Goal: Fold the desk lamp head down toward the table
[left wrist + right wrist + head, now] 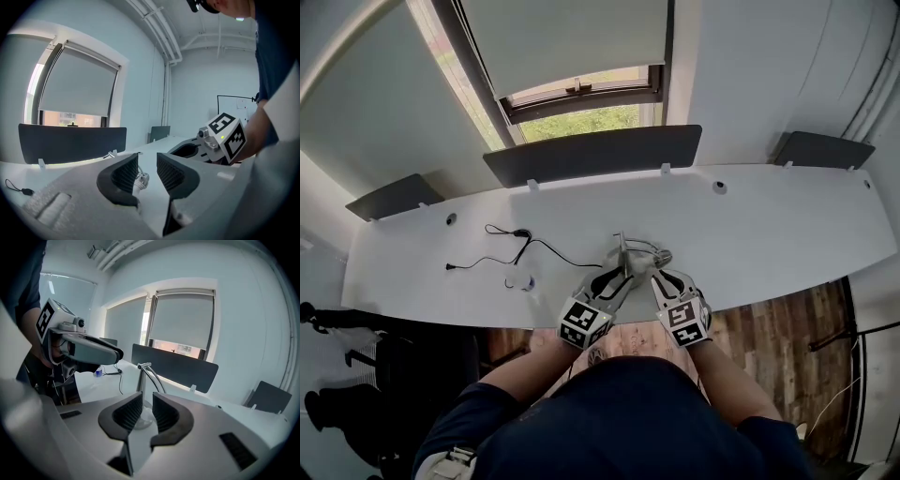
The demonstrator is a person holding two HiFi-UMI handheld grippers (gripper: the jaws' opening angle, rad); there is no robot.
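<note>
A silver desk lamp (633, 251) stands near the front edge of the white desk (769, 225). Both grippers sit just in front of it, the left gripper (617, 274) at its left side and the right gripper (662, 277) at its right. In the left gripper view the left gripper (147, 160) is open, with a small metal part of the lamp (140, 178) showing low in the gap, untouched. In the right gripper view the right gripper (147, 401) has a narrow gap with nothing clamped. The lamp post (140, 379) and round base (146, 417) stand beyond it.
A black cable (520, 246) and a small blue and white item (525, 281) lie left of the lamp. Dark divider panels (591, 153) line the desk's far edge under a window. A dark chair (356, 375) stands at the lower left.
</note>
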